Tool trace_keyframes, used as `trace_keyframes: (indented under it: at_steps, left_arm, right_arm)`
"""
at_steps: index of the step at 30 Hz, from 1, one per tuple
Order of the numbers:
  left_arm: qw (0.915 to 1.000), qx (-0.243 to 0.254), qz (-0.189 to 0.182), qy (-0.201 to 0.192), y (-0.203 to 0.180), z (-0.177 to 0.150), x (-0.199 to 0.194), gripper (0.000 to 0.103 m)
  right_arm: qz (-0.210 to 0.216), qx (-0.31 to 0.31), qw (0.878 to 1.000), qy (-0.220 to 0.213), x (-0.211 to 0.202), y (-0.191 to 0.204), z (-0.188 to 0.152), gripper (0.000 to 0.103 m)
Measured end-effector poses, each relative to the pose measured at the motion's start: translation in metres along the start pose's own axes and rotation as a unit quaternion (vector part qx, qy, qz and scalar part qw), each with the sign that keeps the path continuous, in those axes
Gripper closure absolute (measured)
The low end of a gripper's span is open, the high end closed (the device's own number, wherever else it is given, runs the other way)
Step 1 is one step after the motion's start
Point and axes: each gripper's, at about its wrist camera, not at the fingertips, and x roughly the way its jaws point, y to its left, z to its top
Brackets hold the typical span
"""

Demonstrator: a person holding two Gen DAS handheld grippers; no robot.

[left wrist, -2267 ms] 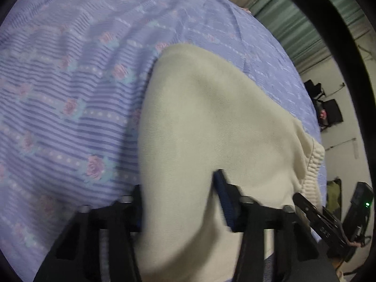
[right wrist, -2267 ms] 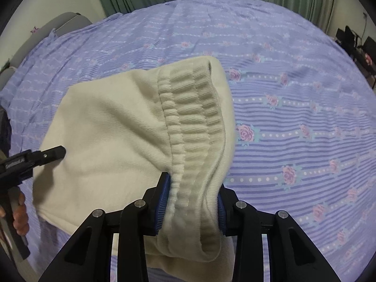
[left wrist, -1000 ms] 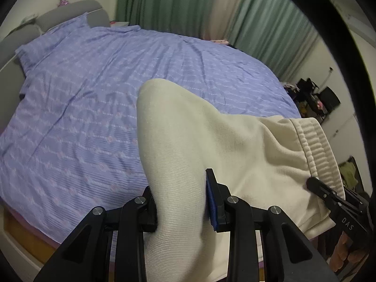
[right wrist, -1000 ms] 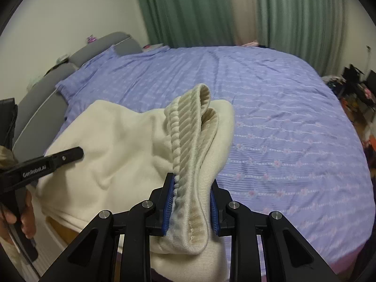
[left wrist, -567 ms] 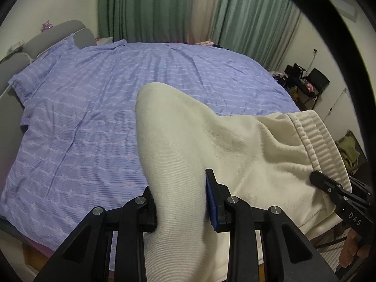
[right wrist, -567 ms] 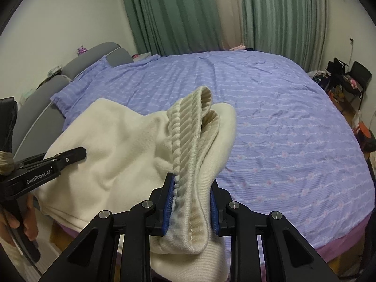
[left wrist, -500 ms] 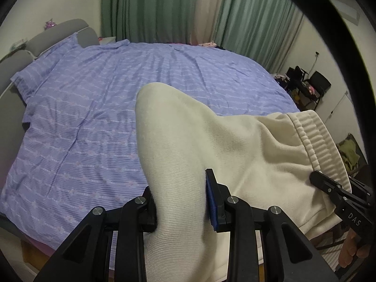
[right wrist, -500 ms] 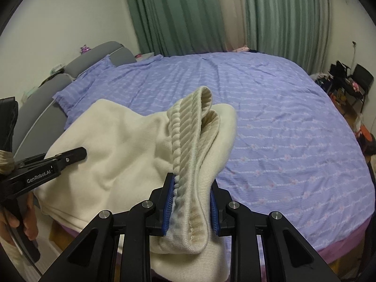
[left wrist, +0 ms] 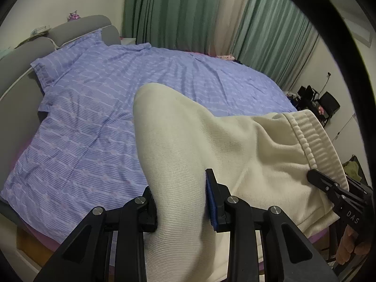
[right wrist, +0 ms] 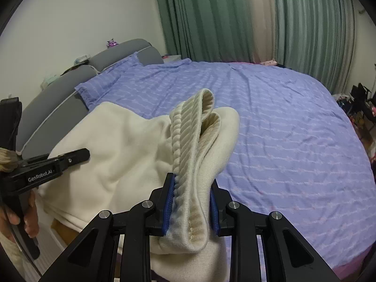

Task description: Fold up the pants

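Note:
Cream knit pants (left wrist: 211, 145) hang lifted between both grippers above the near edge of a bed. My left gripper (left wrist: 179, 202) is shut on a thick fold of the plain fabric. My right gripper (right wrist: 191, 202) is shut on the ribbed elastic waistband (right wrist: 195, 127), which stands up doubled between its blue pads. The left wrist view shows the right gripper (left wrist: 329, 188) at the waistband (left wrist: 315, 138) on the right. The right wrist view shows the left gripper (right wrist: 77, 156) at the left, with the pants (right wrist: 112, 145) sagging between. The lower part of the garment is hidden below the frames.
A wide bed with a lilac striped floral sheet (left wrist: 98, 108) (right wrist: 282, 122) fills the view ahead. A grey padded headboard (right wrist: 112, 54) stands at the left, green curtains (right wrist: 211, 16) behind. Dark chairs and clutter (left wrist: 322, 103) sit by the right wall. A hand (right wrist: 28, 221) holds the left gripper's handle.
Both grippers have risen and pulled back from the bed with the pants held. More of the bed, headboard and curtains now shows. Neither grip has changed.

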Motion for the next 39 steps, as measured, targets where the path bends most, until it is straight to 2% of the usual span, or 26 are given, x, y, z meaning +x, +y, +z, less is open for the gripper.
trace_keyframes:
  at_steps: [4, 10, 20, 27, 34, 39]
  left_arm:
    - [1.0000, 0.006, -0.001, 0.002, 0.045, 0.008, 0.003, 0.073]
    - [0.9994, 0.021, -0.007, 0.025, 0.116, 0.022, 0.015, 0.073]
    - [0.9972, 0.024, -0.004, 0.070, 0.226, 0.033, 0.059, 0.073]
    - [0.9966, 0.009, -0.001, 0.081, 0.288, 0.052, 0.108, 0.073]
    - [0.9960, 0.009, 0.005, 0.088, 0.338, 0.076, 0.166, 0.073]
    - [0.9937, 0.009, 0.023, 0.109, 0.364, 0.083, 0.217, 0.073]
  right_arm:
    - [-0.002, 0.000, 1.000, -0.002, 0.018, 0.038, 0.005, 0.076]
    - [-0.009, 0.022, 1.000, 0.019, 0.057, 0.101, 0.010, 0.076]
    - [-0.015, 0.031, 0.997, 0.074, 0.140, 0.190, 0.018, 0.076]
    - [-0.015, 0.011, 0.995, 0.102, 0.206, 0.228, 0.036, 0.076]
    - [-0.016, 0.002, 0.991, 0.130, 0.285, 0.240, 0.051, 0.076]
    - [-0.018, -0.003, 0.988, 0.155, 0.338, 0.242, 0.044, 0.076]
